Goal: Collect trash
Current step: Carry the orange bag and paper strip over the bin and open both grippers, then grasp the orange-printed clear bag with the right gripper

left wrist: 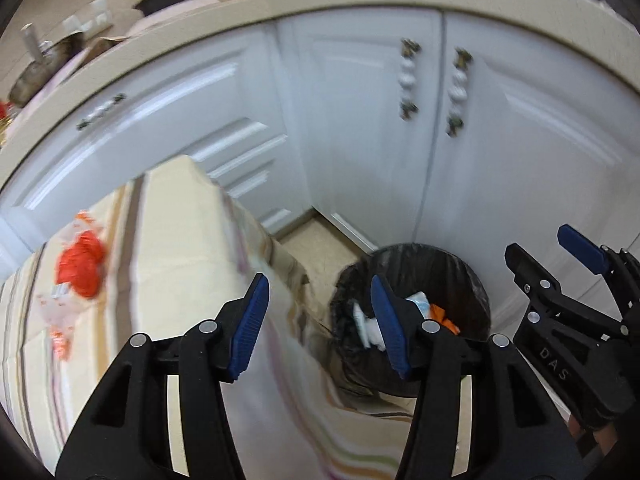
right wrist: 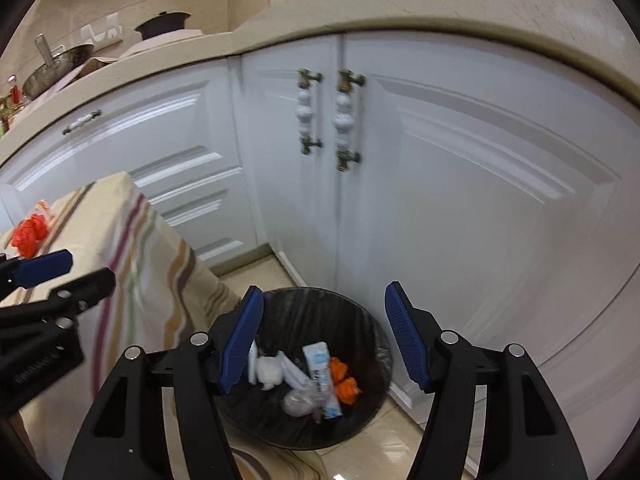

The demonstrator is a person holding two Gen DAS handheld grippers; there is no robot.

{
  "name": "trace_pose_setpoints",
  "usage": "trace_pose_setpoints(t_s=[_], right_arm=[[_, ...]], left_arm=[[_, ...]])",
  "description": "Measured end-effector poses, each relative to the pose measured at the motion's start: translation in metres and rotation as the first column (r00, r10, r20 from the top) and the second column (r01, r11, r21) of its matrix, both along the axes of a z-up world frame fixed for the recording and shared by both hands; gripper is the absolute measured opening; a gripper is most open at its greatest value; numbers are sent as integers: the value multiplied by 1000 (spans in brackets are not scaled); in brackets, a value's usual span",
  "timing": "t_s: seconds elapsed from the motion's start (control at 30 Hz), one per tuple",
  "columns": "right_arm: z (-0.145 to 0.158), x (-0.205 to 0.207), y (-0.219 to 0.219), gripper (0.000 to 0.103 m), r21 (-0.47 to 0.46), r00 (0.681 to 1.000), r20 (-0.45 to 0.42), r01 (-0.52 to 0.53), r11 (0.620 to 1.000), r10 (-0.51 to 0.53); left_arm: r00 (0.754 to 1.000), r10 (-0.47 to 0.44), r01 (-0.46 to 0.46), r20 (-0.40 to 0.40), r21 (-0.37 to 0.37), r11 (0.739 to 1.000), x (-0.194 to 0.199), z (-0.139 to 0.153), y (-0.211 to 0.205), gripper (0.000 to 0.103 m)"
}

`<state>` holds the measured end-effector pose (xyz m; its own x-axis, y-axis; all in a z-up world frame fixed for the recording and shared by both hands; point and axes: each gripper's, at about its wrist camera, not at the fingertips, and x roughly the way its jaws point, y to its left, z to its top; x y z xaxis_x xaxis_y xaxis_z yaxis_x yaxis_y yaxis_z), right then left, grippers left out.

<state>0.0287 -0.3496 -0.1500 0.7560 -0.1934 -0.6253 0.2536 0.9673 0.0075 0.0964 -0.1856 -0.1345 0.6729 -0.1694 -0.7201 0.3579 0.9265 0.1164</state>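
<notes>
A black-lined trash bin (right wrist: 360,320) stands on the floor by the cabinets, holding white wrappers (right wrist: 320,372), crumpled tissue and orange scraps (right wrist: 345,384). It also shows in the left wrist view (left wrist: 472,280). My right gripper (right wrist: 322,340) is open and empty, right above the bin. My left gripper (left wrist: 318,326) is open and empty, over the table's edge beside the bin. A red crumpled bag (left wrist: 80,266) with clear printed wrappers lies on the striped tablecloth (left wrist: 176,240), left of the left gripper; it shows far left in the right wrist view (right wrist: 28,232).
White cabinet doors (right wrist: 460,184) with beaded handles (right wrist: 346,120) stand behind the bin under a beige countertop (right wrist: 400,8). Pots and bottles (right wrist: 52,68) sit on the counter at far left. The tablecloth hangs down next to the bin.
</notes>
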Motion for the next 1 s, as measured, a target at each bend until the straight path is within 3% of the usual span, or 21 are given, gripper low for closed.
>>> trace_pose_setpoints(t_s=[0.23, 0.37, 0.57, 0.73, 1.0], right_arm=[[21, 9, 52, 62, 14, 993, 38, -110, 994, 110], [32, 18, 93, 62, 15, 980, 53, -191, 981, 190], [44, 31, 162, 62, 15, 944, 68, -325, 946, 323], [48, 40, 225, 62, 20, 898, 65, -438, 899, 436], [51, 54, 310, 62, 22, 825, 51, -565, 825, 563]], left_arm=[[991, 121, -121, 58, -8, 993, -7, 25, 76, 58], [974, 215, -215, 74, -3, 977, -11, 33, 129, 60], [926, 368, -369, 81, -8, 929, -12, 38, 216, 60], [870, 486, -486, 83, -15, 874, -21, 39, 282, 60], [792, 606, -606, 67, -32, 795, -34, 34, 362, 60]])
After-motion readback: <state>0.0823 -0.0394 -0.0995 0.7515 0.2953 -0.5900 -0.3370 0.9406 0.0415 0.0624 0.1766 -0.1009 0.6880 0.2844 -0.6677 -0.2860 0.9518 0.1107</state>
